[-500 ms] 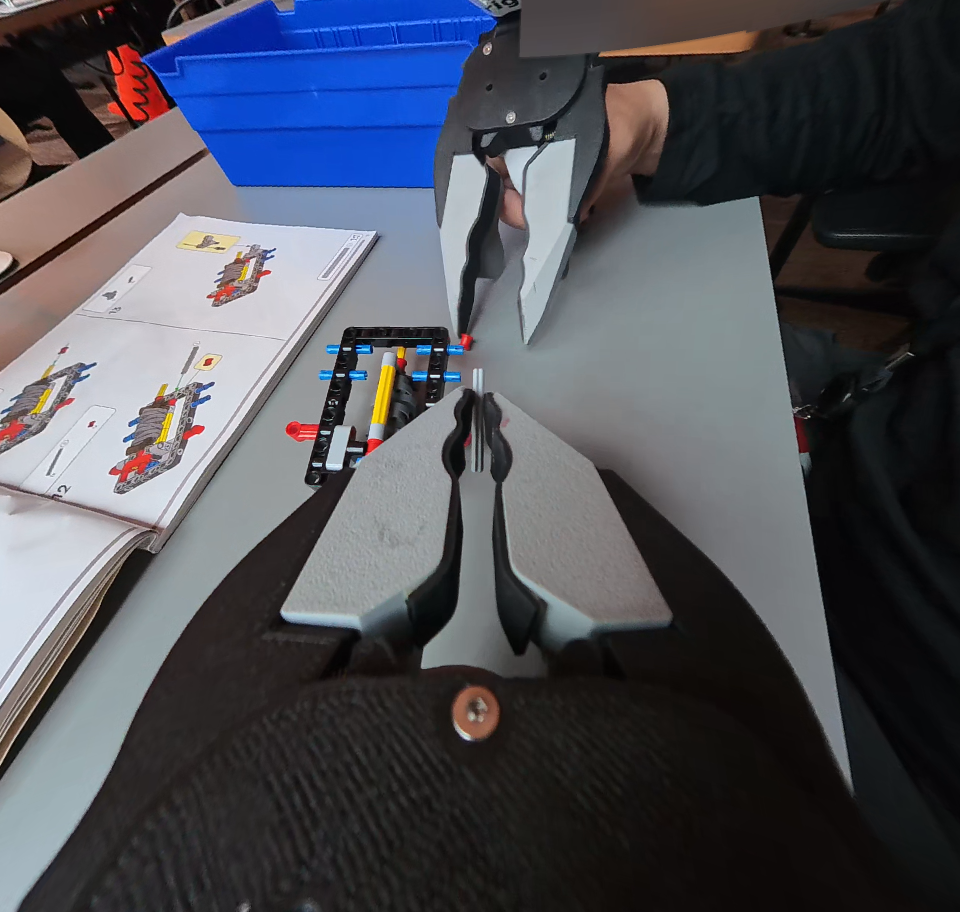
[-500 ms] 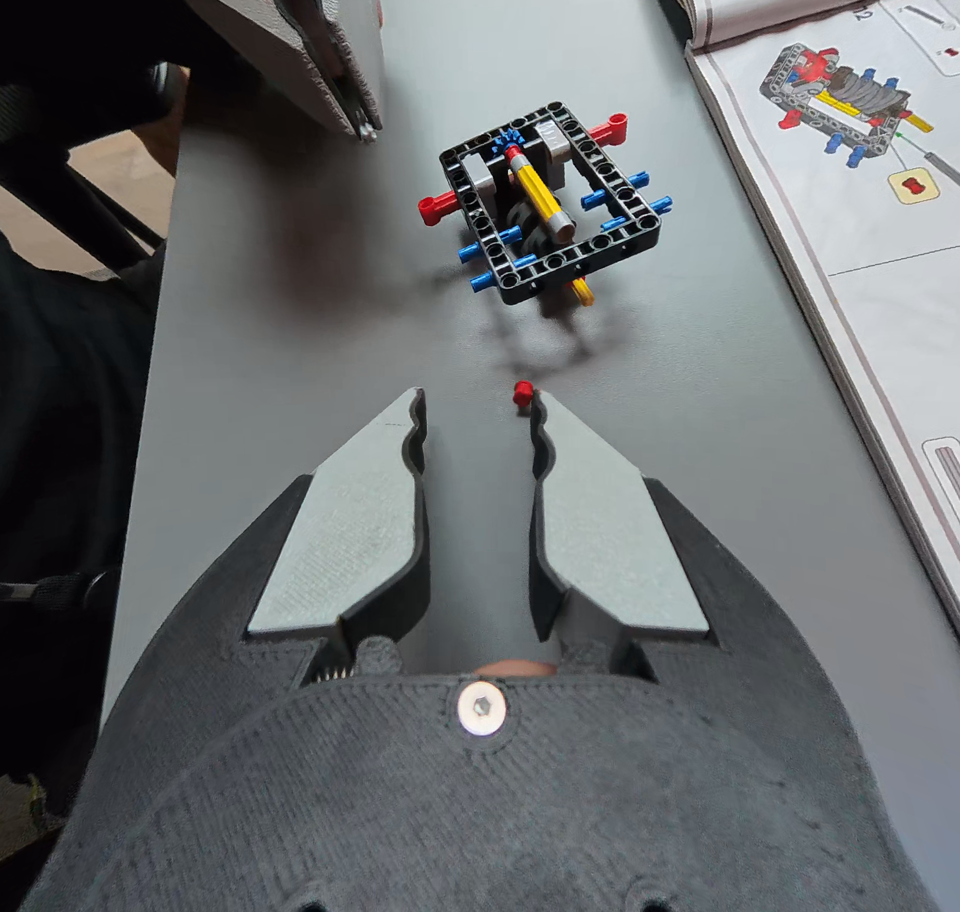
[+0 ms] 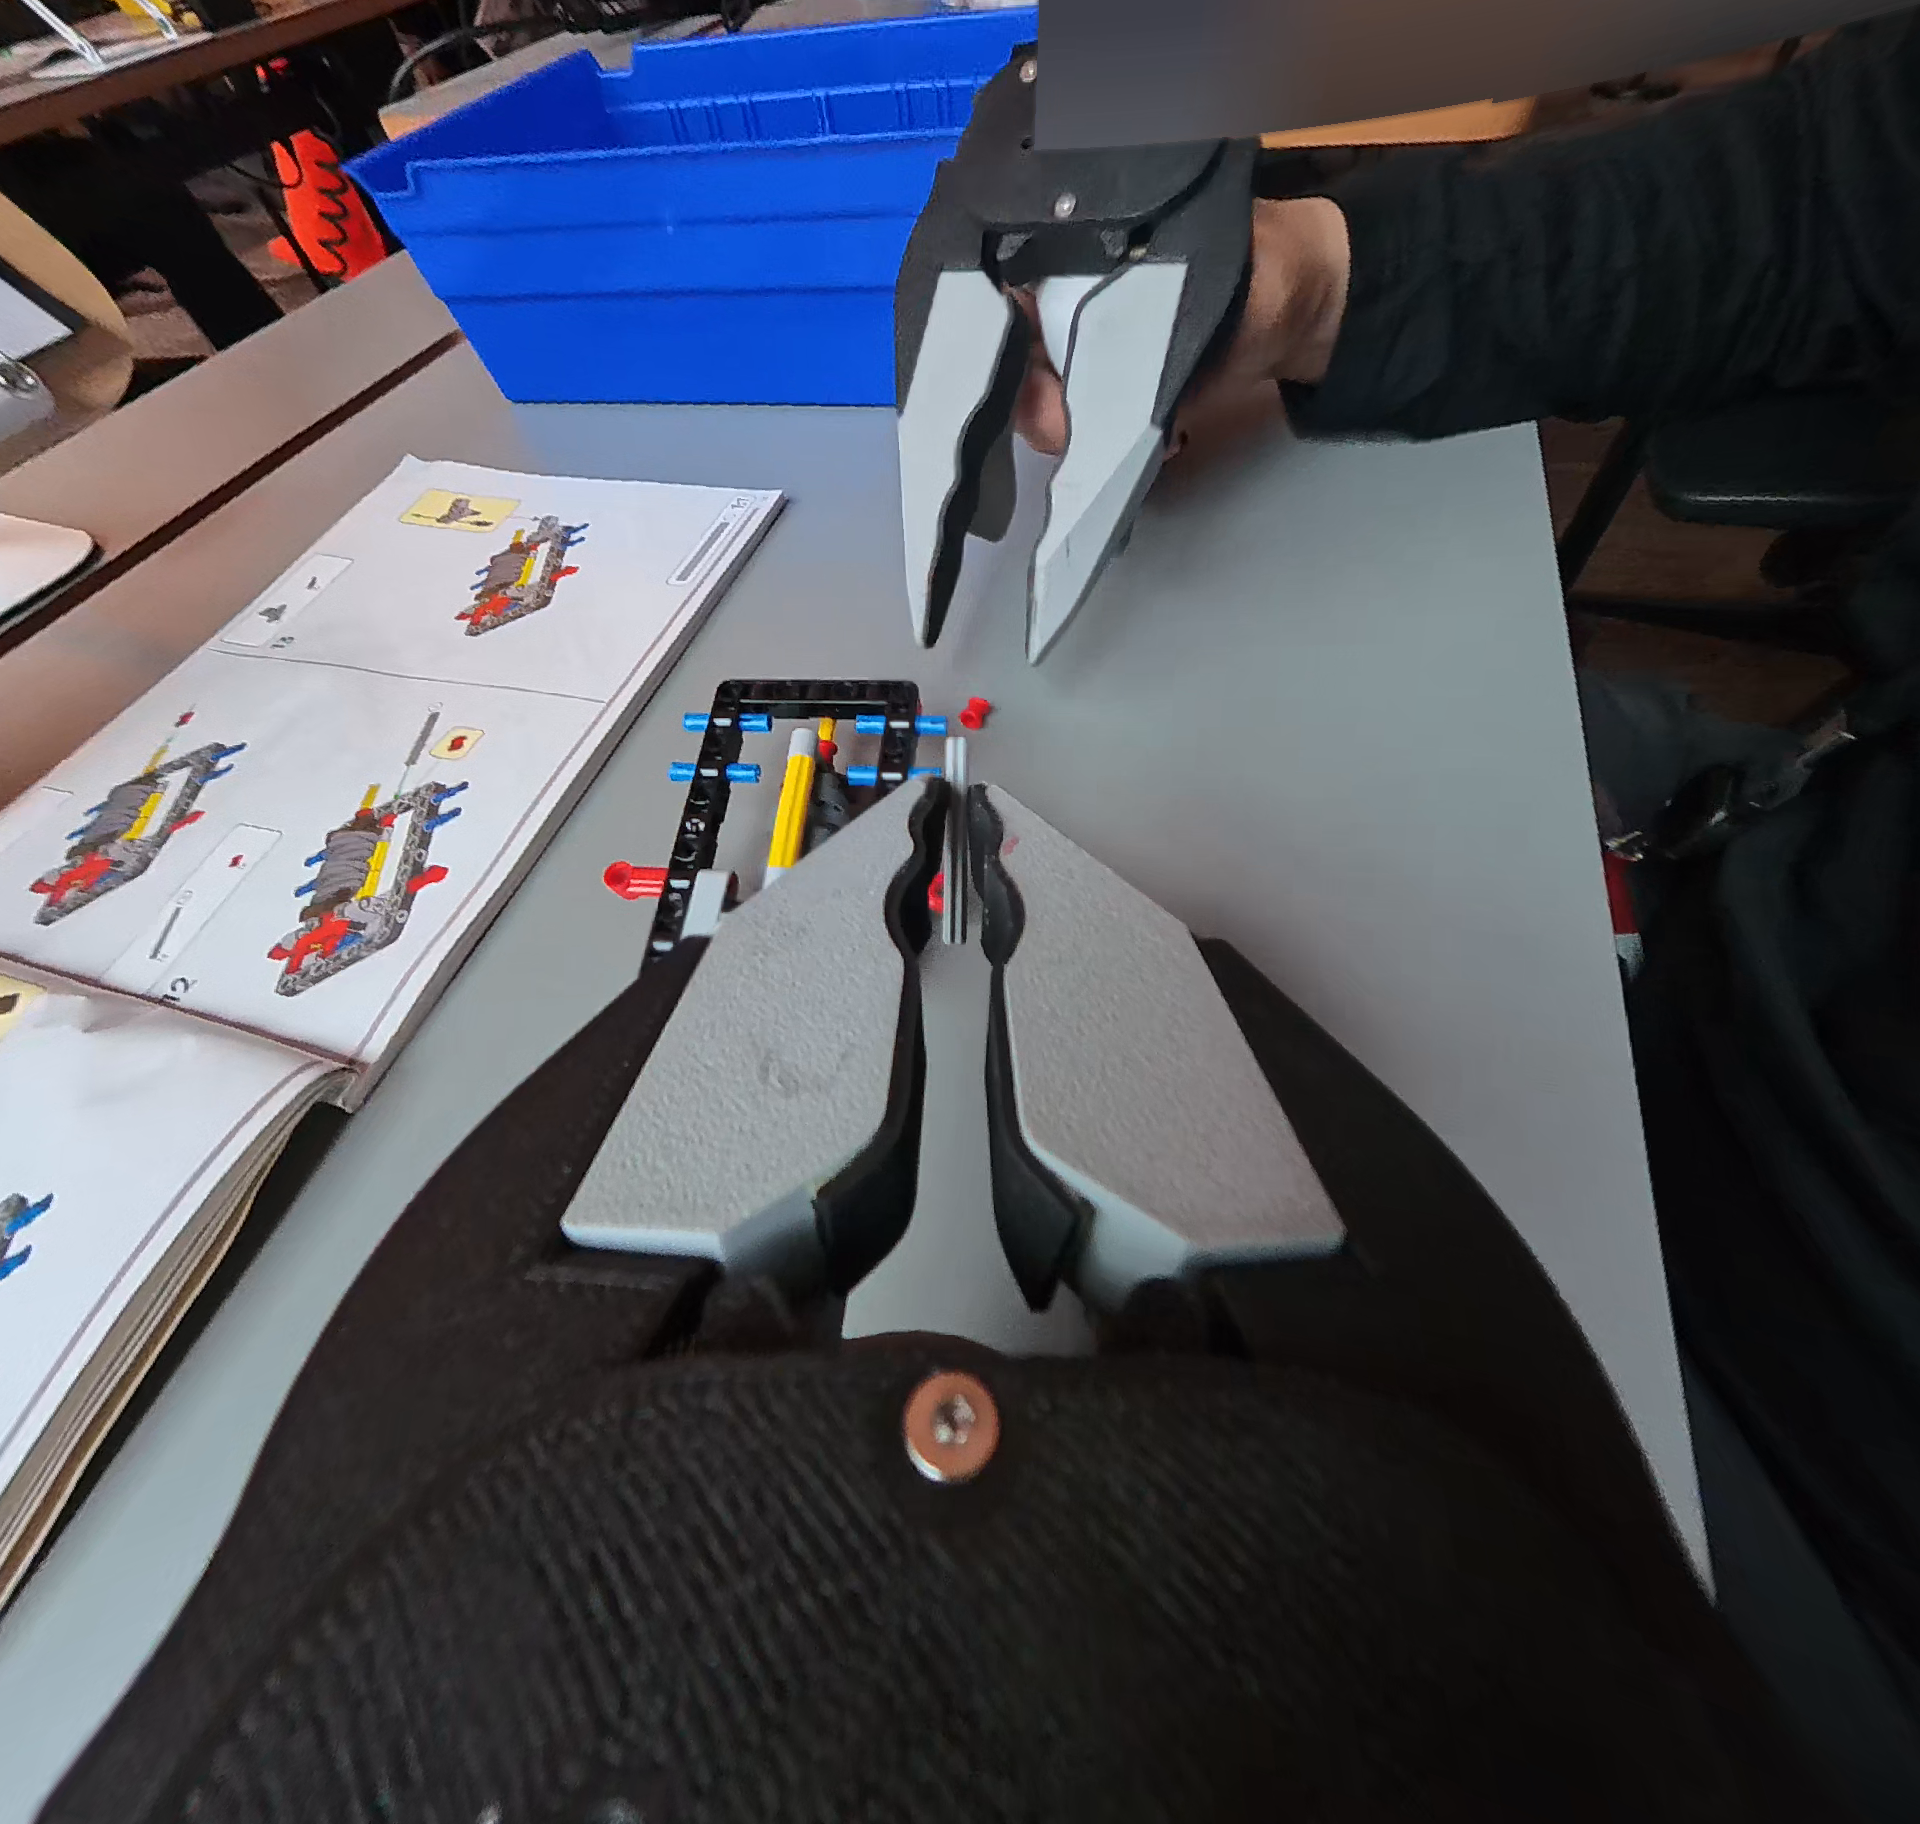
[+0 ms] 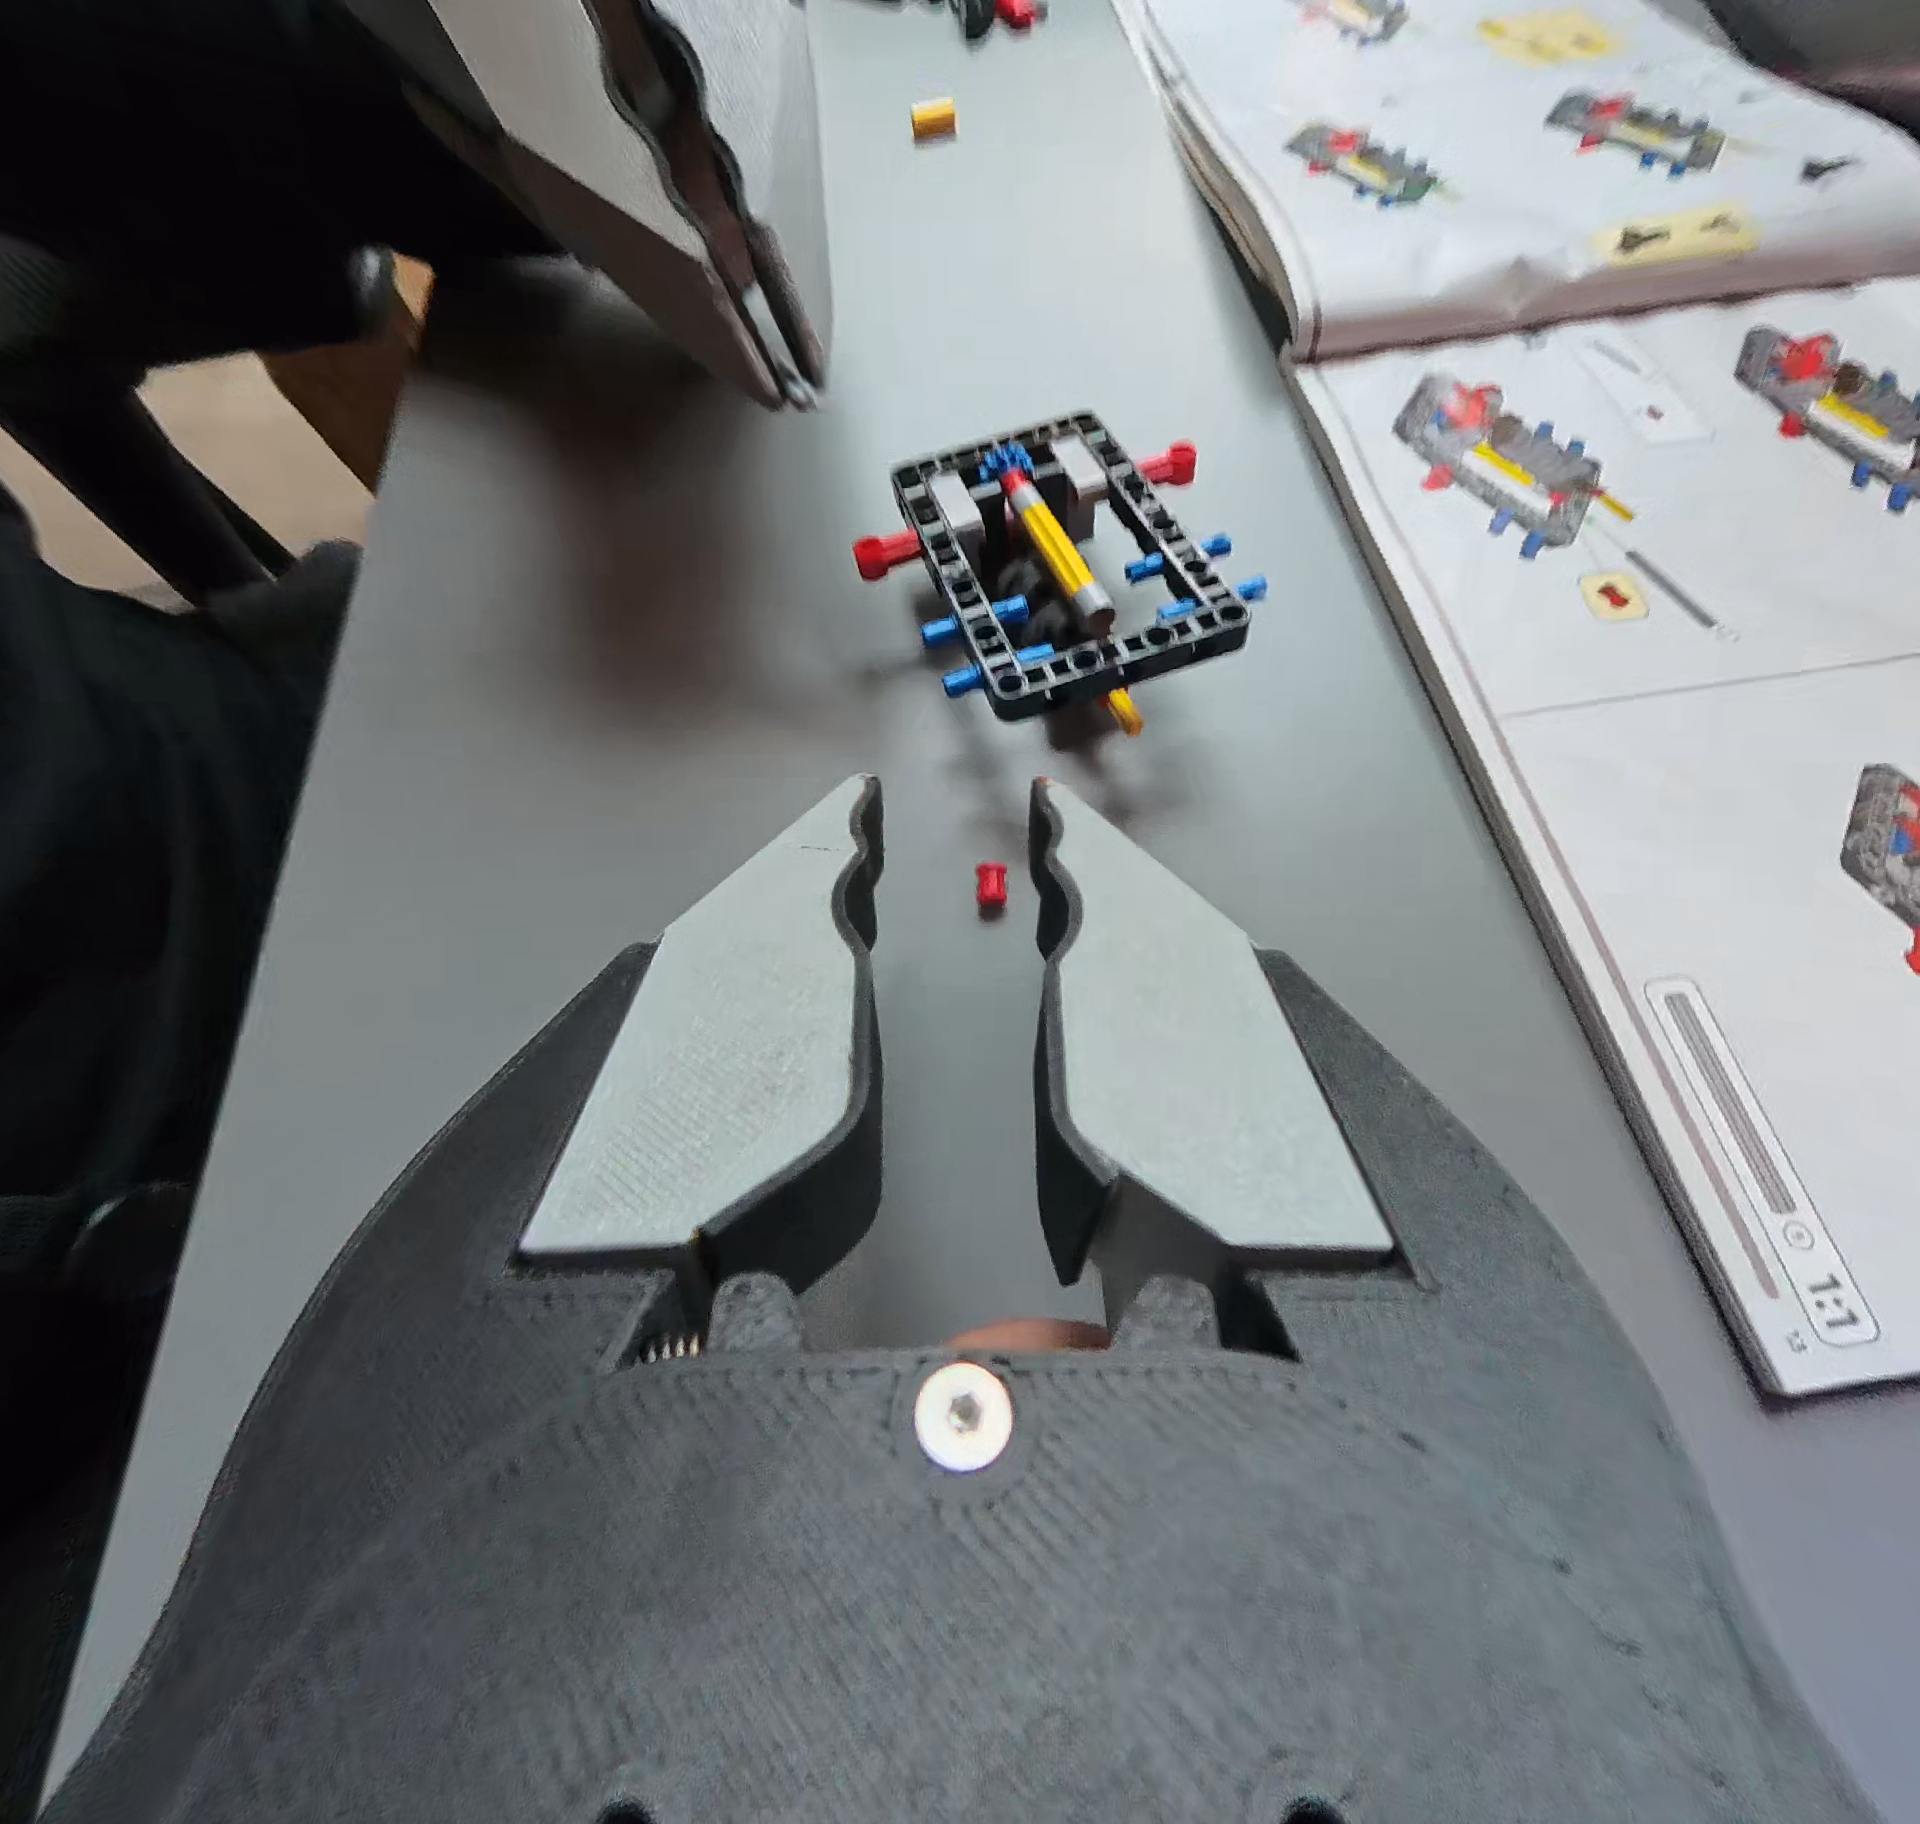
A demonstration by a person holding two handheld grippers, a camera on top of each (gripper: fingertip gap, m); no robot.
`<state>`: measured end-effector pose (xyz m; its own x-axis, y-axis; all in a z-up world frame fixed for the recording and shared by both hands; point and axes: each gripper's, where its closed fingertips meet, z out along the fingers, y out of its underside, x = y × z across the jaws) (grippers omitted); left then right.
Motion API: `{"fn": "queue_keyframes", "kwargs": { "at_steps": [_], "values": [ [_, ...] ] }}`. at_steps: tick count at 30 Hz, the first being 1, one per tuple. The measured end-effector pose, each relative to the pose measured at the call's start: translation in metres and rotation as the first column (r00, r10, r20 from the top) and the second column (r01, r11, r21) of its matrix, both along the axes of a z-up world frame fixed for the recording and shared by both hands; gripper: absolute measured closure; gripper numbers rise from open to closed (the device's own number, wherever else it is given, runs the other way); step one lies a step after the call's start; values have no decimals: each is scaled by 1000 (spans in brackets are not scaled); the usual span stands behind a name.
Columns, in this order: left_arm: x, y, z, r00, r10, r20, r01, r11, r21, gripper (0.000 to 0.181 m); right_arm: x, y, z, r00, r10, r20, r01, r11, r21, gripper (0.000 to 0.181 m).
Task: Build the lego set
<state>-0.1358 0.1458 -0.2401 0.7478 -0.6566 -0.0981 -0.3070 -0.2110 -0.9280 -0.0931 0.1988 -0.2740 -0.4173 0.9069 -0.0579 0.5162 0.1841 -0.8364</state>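
Two tongs over a grey table (image 3: 1351, 735), one gripping a thin rod, the other now raised and open above a small red piece.

Nearest in the left wrist view, the left tongs (image 3: 954, 787) are pinched almost closed on a thin grey rod (image 3: 955, 839), which pokes out past the tips. Just beyond lies the black frame model (image 4: 1070, 569), with blue pins and a yellow shaft, flat on the table. The red piece (image 4: 991, 887), half a second ago at the tip of the right tongs (image 4: 956, 787), now lies loose on the table between their open fingers, not gripped. Those tongs have lifted and pulled back slightly, so the pickup probably needs another try. Farther off sit an open instruction booklet (image 3: 416, 735) and a blue bin (image 3: 675, 247).
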Motion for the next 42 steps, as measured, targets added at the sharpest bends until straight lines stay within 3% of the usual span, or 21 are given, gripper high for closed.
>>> {"fn": "queue_keyframes", "kwargs": {
  "at_steps": [6,12,21,33,36,42],
  "values": [
    [26,14,10,991,-17,-130,24,998,57,180,-9,-20,46,982,18,-188,-60,974,-220,169],
    [38,21,9,968,-16,-249,46,993,113,180,-6,-30,50,972,63,-226,-104,980,-172,176],
    [45,23,14,951,-5,-310,63,982,177,180,-4,-34,49,971,76,-228,-112,982,-151,180],
    [44,23,10,960,-8,-280,52,987,150,179,-4,-34,45,967,91,-239,-110,991,-69,180],
    [39,23,8,965,-6,-263,38,992,117,171,-2,-33,47,961,99,-257,-118,991,-59,180],
    [39,17,7,989,-65,-134,67,998,11,168,2,-33,53,947,125,-297,-140,990,-32,180]
  ]
}}
